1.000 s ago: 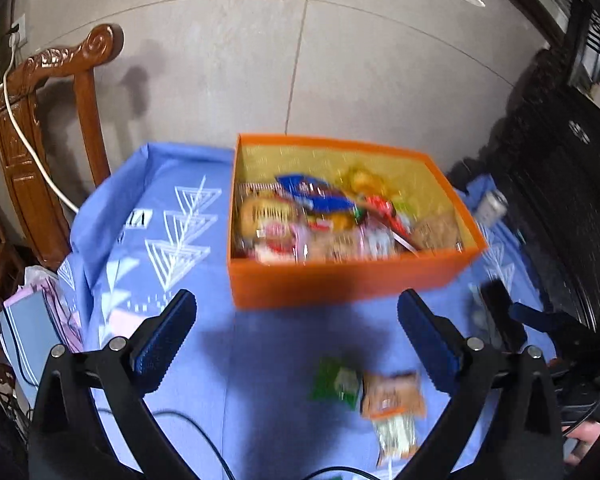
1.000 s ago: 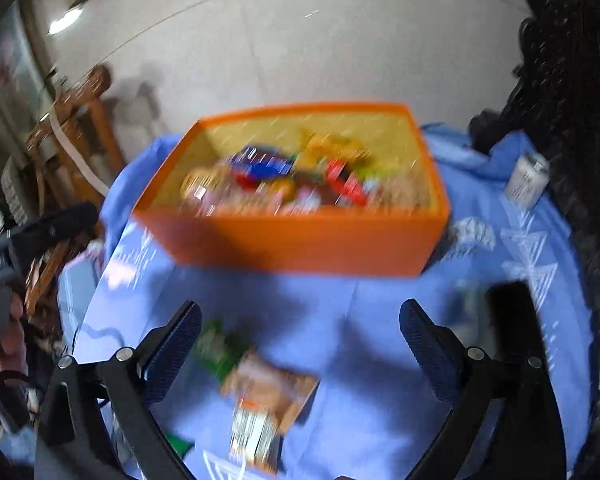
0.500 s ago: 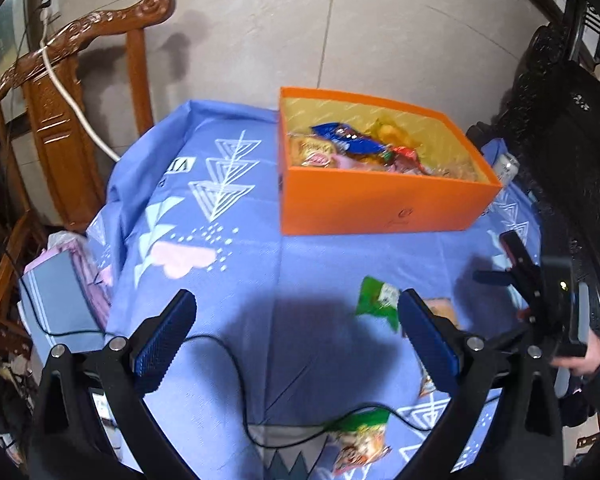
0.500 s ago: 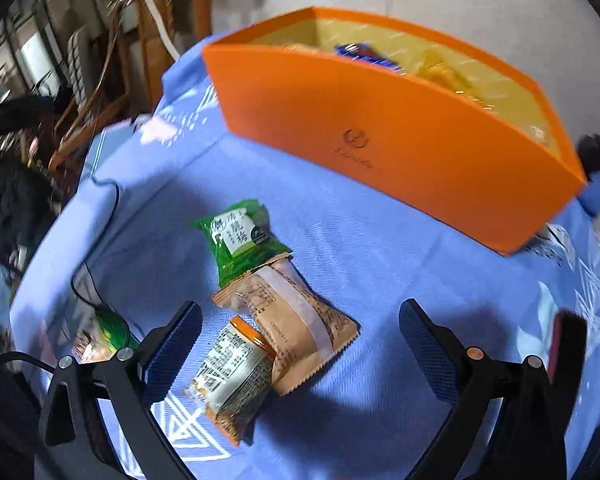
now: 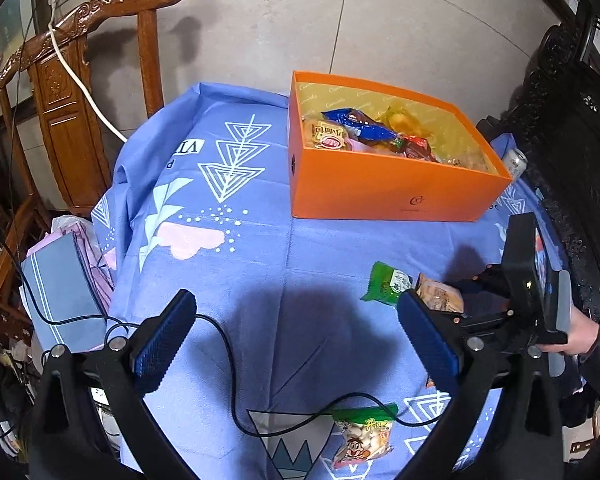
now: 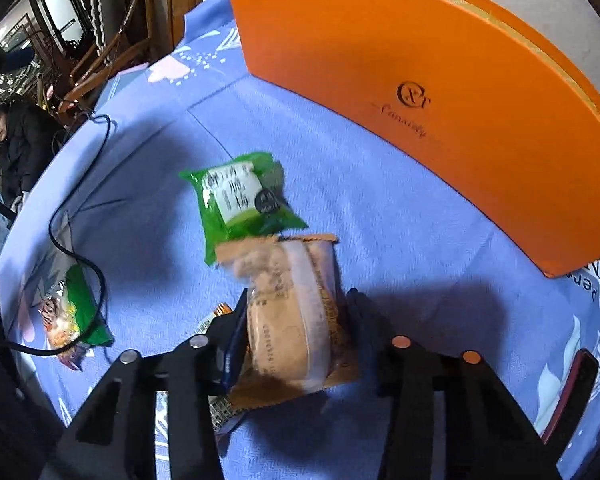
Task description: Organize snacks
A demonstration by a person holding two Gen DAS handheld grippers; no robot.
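We are working over a blue patterned tablecloth (image 5: 228, 264) on a table, with a carved wooden chair (image 5: 72, 92) and a tiled floor behind it. Nearest to us, the right gripper (image 6: 292, 336) has dropped to the cloth and its jaws have just been closing from wide apart onto the brown snack packet (image 6: 292, 312), which now sits squeezed between the pads; a second ago that packet lay free. The left gripper (image 5: 296, 340) hovers with fingers wide apart and nothing between them, above a cartoon-printed packet (image 5: 364, 436) crossed by a black cable (image 5: 236, 364). Just beyond the brown packet lies the green packet (image 6: 240, 200), touching it. Farther off stands the orange box (image 5: 384, 196), already holding several snacks. We judge the grasp made, so the lift toward the box comes next.
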